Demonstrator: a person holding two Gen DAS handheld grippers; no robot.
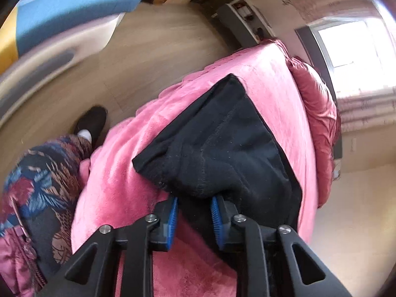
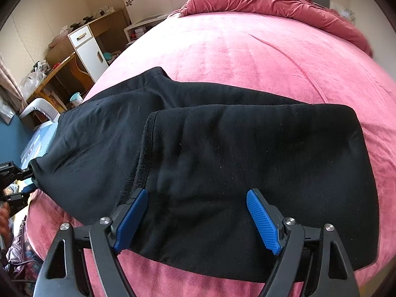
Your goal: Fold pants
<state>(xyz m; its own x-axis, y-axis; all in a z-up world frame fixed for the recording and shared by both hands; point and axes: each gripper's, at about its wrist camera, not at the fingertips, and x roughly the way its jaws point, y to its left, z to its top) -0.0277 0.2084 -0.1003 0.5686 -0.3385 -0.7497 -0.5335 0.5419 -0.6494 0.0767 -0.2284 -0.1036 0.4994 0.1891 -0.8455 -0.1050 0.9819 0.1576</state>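
Across the near edge of the bed (image 2: 247,57), on its pink blanket (image 1: 118,188), we find the black pants (image 2: 247,153) lying flat, already doubled once: one layer lies folded over the other, with its fleecy edge showing near the middle.

We hold the left gripper (image 1: 194,212) at the left end of the garment. Its jaws stand narrow, and a bunched hem of the pants sits between the blue pads (image 1: 173,212). From the left wrist view we judge this a grip on the fabric, though the contact point itself lies hidden under the cloth.

We hold the right gripper (image 2: 198,212) over the folded section with its jaws wide apart. It holds nothing; its pads hover just above or lightly against the top layer, and we cannot tell which.

Hazards from this state:
- If the left grip catches one layer only, lifting will drag the layers apart and spoil the alignment.
- If the right jaws close here, they may pinch only the top layer or gather a ridge, leaving a crease.
- The plush blanket may snag and rise with the garment.
- The left end lies near the bed's edge and could slide off.
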